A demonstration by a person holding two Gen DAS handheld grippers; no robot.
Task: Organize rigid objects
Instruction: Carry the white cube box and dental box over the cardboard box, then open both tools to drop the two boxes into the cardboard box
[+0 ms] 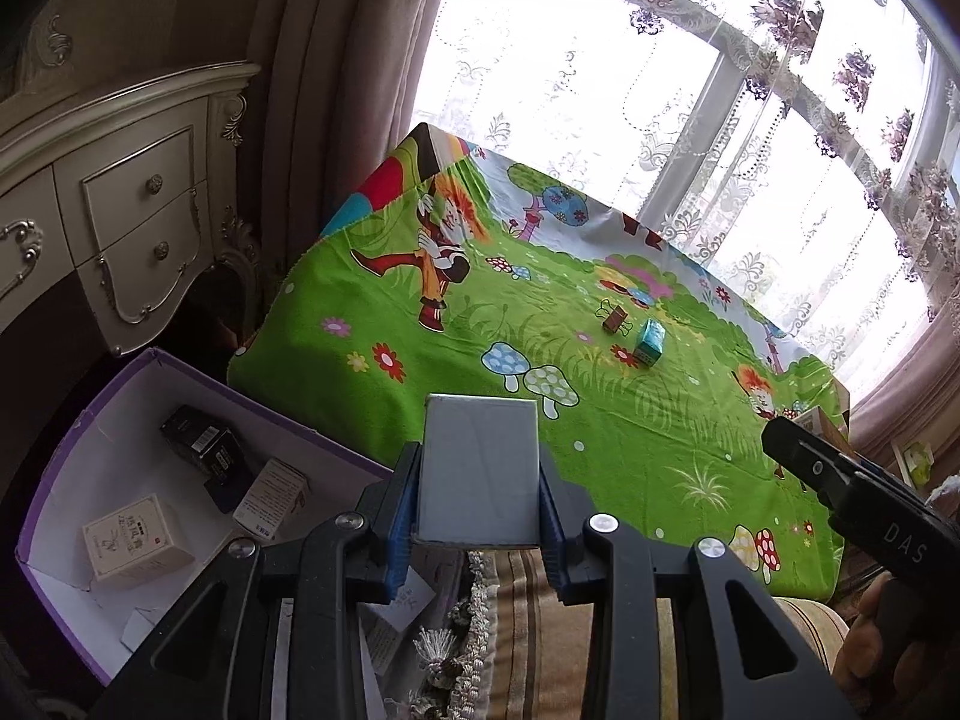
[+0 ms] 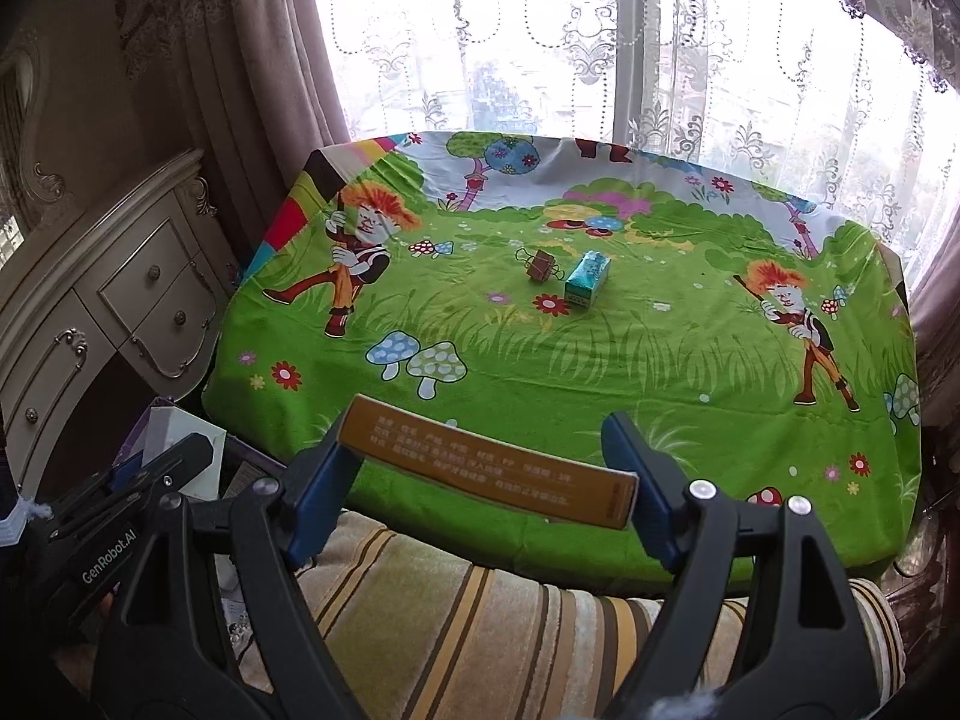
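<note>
Left gripper (image 1: 479, 480) clamped on a pale grey box (image 1: 478, 468), held upright above the near edge of the cartoon-print tablecloth (image 1: 600, 420), just beside the purple-edged storage box (image 1: 108, 456) down at the left. Right gripper (image 2: 489, 480) spread wide yet pressing on the ends of a long orange carton (image 2: 489, 468) — gripped end to end, a hold likely to pivot or slip if the wrist rolls. Risk of a drop short of the storage box, onto the striped cushion (image 2: 480, 630) or the floor gap — rim clearance hard to judge through the fisheye. Possible knock between the two grippers, close together here. Still on the cloth and well apart from both: a small teal carton (image 2: 588, 281) and a binder clip (image 2: 541, 267).
</note>
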